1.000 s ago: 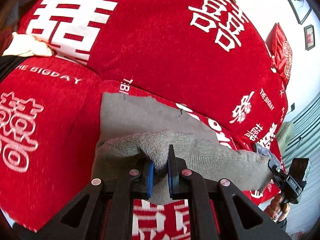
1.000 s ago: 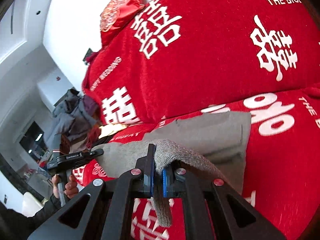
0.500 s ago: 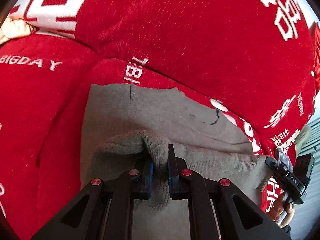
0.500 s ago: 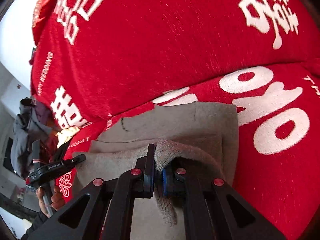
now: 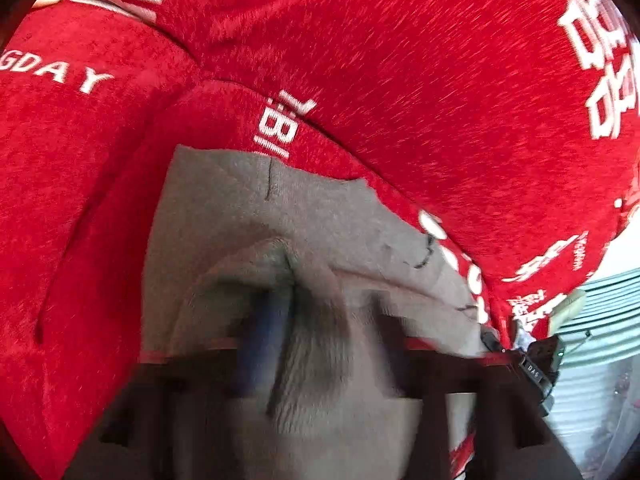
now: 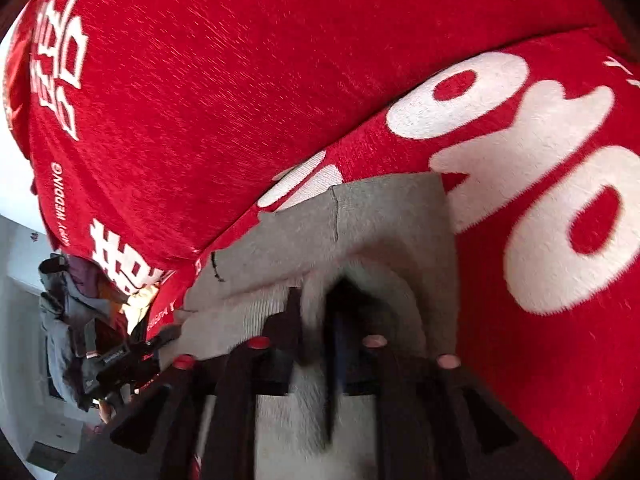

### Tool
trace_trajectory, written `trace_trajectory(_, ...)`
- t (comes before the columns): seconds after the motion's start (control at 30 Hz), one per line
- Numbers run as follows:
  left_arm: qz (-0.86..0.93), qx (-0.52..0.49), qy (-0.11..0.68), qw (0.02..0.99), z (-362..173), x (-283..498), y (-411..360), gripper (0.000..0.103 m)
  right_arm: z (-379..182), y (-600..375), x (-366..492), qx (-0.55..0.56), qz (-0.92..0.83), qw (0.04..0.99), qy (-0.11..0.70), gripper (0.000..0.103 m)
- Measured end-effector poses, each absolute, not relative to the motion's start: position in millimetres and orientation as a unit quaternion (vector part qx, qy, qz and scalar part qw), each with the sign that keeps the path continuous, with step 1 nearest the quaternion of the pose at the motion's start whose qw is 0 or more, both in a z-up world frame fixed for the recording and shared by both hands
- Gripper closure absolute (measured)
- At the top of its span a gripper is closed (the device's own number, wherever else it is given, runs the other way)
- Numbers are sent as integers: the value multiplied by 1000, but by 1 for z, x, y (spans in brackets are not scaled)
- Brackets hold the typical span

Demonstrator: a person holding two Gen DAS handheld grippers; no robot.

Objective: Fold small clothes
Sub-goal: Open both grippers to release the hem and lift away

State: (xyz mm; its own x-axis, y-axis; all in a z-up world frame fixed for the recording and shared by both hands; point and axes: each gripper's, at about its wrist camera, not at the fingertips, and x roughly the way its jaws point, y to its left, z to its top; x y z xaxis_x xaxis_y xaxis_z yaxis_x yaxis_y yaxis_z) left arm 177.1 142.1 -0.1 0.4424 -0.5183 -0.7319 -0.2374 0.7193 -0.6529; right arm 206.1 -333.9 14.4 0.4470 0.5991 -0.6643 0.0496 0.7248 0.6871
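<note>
Both the left gripper (image 5: 320,320) and right gripper (image 6: 316,320) are opening, letting go of the grey knit garment's (image 5: 248,200) folded edge, which runs side-to-side between them on the red sofa cover (image 5: 400,60).

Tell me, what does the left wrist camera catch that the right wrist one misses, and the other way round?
Only the left wrist view shows the "GDAY" lettering on the red cover and pale green slats at the right edge. Only the right wrist view shows big white blobs printed on the cover and a pile of grey clothes at the left. Both show the grey garment on the red cover, with each hand-held gripper blurred, jaws opening, a fold of garment between them.
</note>
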Motion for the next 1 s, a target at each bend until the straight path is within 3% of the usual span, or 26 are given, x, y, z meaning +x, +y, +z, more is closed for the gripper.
trace_trajectory(0.03, -89, -367, 504, 777, 8, 167, 145, 8, 18, -334, 200, 325, 179, 788, 491, 44)
trace_trajectory(0.07, -82, -362, 494, 786, 17, 157, 148, 7, 23, -334, 192, 323, 184, 794, 481, 37)
trace_trajectory(0.23, -103, -335, 506, 788, 20, 141, 134, 7, 29, -312, 177, 291, 207, 801, 479, 38)
trace_trajectory(0.27, -104, -330, 514, 785, 17, 143, 128, 8, 26, -304, 178, 280, 206, 802, 486, 46)
trace_trajectory(0.3, -103, -327, 520, 782, 13, 146, 124, 12, 25, -298, 179, 266, 205, 802, 494, 52)
trace_trajectory(0.37, -104, -309, 537, 779, 6, 157, 113, 39, 23, -282, 185, 230, 202, 804, 510, 83)
trace_trajectory(0.4, -101, -295, 540, 782, 7, 162, 108, 48, 25, -278, 188, 232, 215, 799, 511, 91)
trace_trajectory(0.43, -111, -293, 542, 780, 9, 171, 105, 70, 29, -277, 190, 236, 225, 797, 509, 92)
trace_trajectory(0.47, -130, -304, 545, 771, 10, 177, 103, 78, 38, -274, 195, 237, 234, 802, 496, 92)
trace_trajectory(0.6, -131, -350, 514, 772, 25, 208, 111, 78, 62, -273, 225, 257, 243, 816, 457, 89)
trace_trajectory(0.63, -122, -367, 501, 774, 28, 215, 118, 78, 63, -274, 234, 264, 233, 818, 455, 85)
trace_trajectory(0.67, -116, -389, 488, 773, 30, 222, 126, 77, 62, -278, 246, 278, 219, 817, 455, 70)
trace_trajectory(0.7, -109, -406, 478, 771, 29, 227, 134, 73, 59, -282, 254, 291, 204, 816, 456, 59)
trace_trajectory(0.73, -92, -422, 469, 770, 28, 230, 143, 51, 55, -287, 259, 303, 187, 815, 457, 32)
trace_trajectory(0.77, -73, -430, 467, 769, 26, 230, 149, 20, 50, -294, 262, 316, 169, 814, 456, 24)
trace_trajectory(0.8, -48, -435, 462, 771, 25, 229, 157, 13, 47, -298, 262, 320, 161, 813, 459, 24)
trace_trajectory(0.9, -33, -440, 457, 772, 22, 217, 175, 12, 39, -309, 250, 324, 147, 812, 463, 24)
trace_trajectory(1.0, -18, -425, 452, 784, 29, 200, 191, 12, 48, -307, 236, 258, 123, 843, 456, 24)
